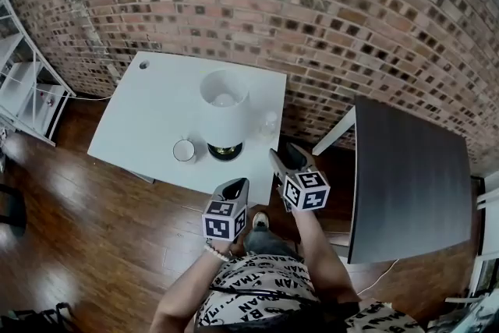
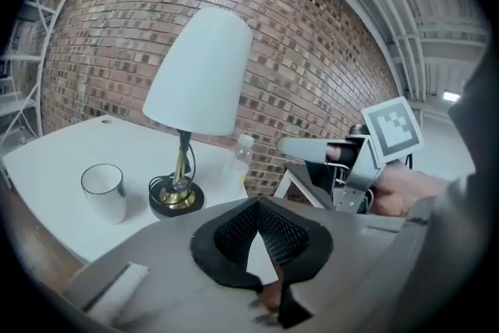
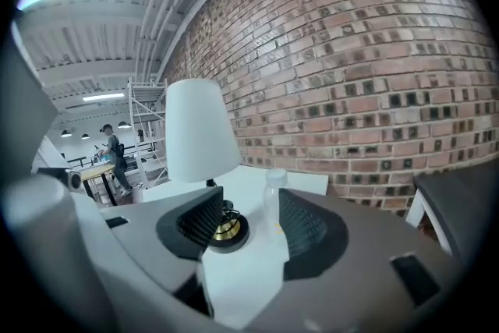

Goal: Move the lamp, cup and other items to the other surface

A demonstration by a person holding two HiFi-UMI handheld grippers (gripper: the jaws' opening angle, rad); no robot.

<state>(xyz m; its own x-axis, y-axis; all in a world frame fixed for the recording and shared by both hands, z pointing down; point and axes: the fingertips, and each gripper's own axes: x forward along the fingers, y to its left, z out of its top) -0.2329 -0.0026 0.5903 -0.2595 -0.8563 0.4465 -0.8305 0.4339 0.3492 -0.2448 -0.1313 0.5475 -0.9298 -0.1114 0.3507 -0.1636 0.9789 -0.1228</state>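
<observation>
A white-shaded lamp [image 1: 224, 117] with a brass base stands on the white table [image 1: 148, 101]. A white cup [image 1: 185, 150] sits left of its base, and a clear plastic bottle [image 1: 269, 123] stands at its right. Both grippers hover off the table's near edge. My left gripper [image 1: 235, 185] is shut and empty; in its own view the lamp [image 2: 199, 74], cup [image 2: 104, 191] and bottle [image 2: 240, 160] lie beyond its jaws [image 2: 259, 203]. My right gripper [image 1: 282, 156] is open with nothing between its pads, and the bottle [image 3: 273, 195] and lamp [image 3: 199, 129] stand ahead of it.
A dark table [image 1: 413, 175] stands to the right, across a narrow gap from the white one. A brick wall runs behind both tables. White shelving [image 1: 23, 90] is at the far left over wooden floor. A person [image 3: 113, 156] stands far off in the room.
</observation>
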